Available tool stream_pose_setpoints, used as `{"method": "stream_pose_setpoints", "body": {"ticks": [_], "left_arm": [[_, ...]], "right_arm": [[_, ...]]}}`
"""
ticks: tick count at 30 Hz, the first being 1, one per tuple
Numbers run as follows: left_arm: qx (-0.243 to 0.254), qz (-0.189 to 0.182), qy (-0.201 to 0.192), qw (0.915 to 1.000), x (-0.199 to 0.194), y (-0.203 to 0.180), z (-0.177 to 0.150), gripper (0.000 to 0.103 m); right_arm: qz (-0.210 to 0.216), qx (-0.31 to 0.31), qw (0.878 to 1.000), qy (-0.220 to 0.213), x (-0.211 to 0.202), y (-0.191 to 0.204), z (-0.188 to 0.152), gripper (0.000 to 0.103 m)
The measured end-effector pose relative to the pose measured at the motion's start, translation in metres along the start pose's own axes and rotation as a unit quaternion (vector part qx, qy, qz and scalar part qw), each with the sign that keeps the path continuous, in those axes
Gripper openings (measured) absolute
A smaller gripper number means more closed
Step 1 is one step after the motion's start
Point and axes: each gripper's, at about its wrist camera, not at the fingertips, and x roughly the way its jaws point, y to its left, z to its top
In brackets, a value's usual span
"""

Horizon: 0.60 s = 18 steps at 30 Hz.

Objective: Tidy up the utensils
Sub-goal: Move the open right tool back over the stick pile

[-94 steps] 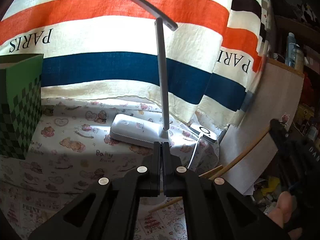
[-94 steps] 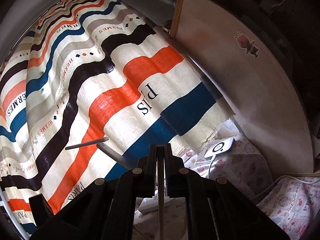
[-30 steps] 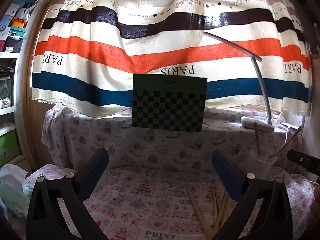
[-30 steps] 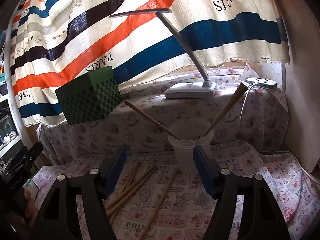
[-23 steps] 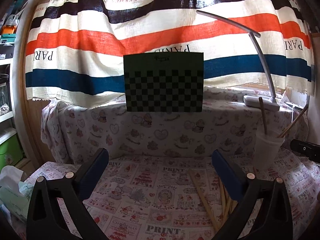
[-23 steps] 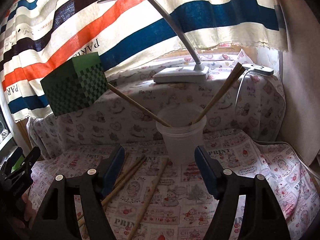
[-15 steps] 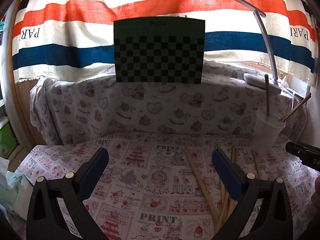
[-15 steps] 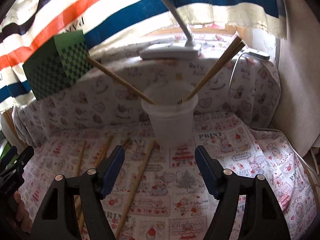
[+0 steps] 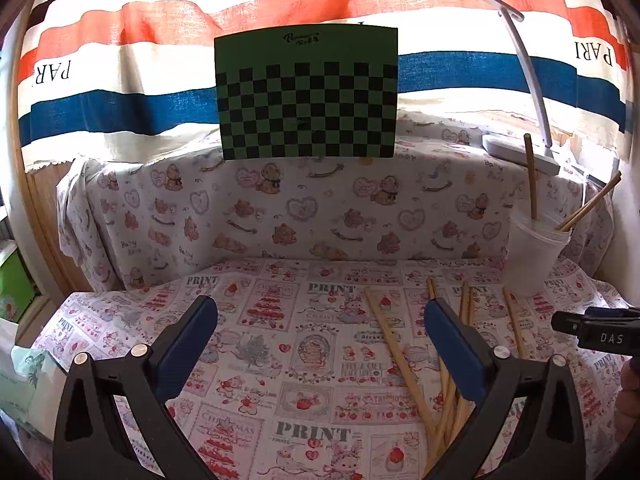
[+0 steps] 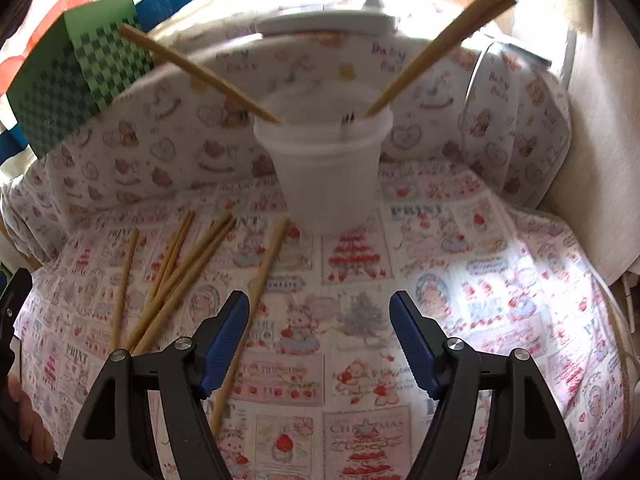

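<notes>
The striped curtain (image 9: 120,64) fills the back of your left view, hanging behind a raised ledge. A printed cloth (image 9: 280,344) covers the work surface and runs up over that ledge. A green checkered box (image 9: 306,94) stands on the ledge, roughly centred in your left view and at upper left in your right view (image 10: 76,80). The white desk lamp (image 9: 524,148) sits on the ledge at far right, its arm curving up and over.

Your translucent plastic cup (image 10: 326,160) stands upright on the cloth just below the ledge, straight ahead of your right gripper. It holds three chopsticks: one leans left, a pair leans right.

The loose chopsticks (image 10: 176,268) lie flat on the cloth left of the cup, several crossing each other. One single stick (image 10: 256,292) lies nearer the cup; its lower end passes beside your right gripper's left finger. Contact there: cannot tell.

Your left gripper (image 9: 320,320): fingers wide apart, nothing between them, above bare cloth with the loose sticks at its right finger.

Your right gripper (image 10: 320,308): fingers wide apart, nothing gripped, aimed down at the cloth in front of the cup.
</notes>
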Motion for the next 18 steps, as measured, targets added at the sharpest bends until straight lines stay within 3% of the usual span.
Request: {"method": "stream_pose_setpoints", "body": {"ticks": [5,9,13,18], "left_arm": [[0.008,0.005,0.004,1.0,0.002,-0.002,-0.001,0.102],[0.01,0.012,0.0,0.9999,0.0,-0.003,-0.002,0.102],[0.002,-0.001,0.005,1.0,0.0,-0.002,-0.002,0.102],[-0.007,0.004,0.004,1.0,0.0,0.003,0.0,0.102]], "right_arm": [[0.021,0.003,0.999,0.029,0.007,0.0,-0.003,0.075],[0.009,-0.009,1.0,0.029,0.01,0.007,-0.006,0.075],[-0.038,-0.055,0.998,0.009,0.009,0.028,-0.013,0.075],[-0.014,-0.085,0.996,0.036,0.017,0.044,-0.023,0.075]]}}
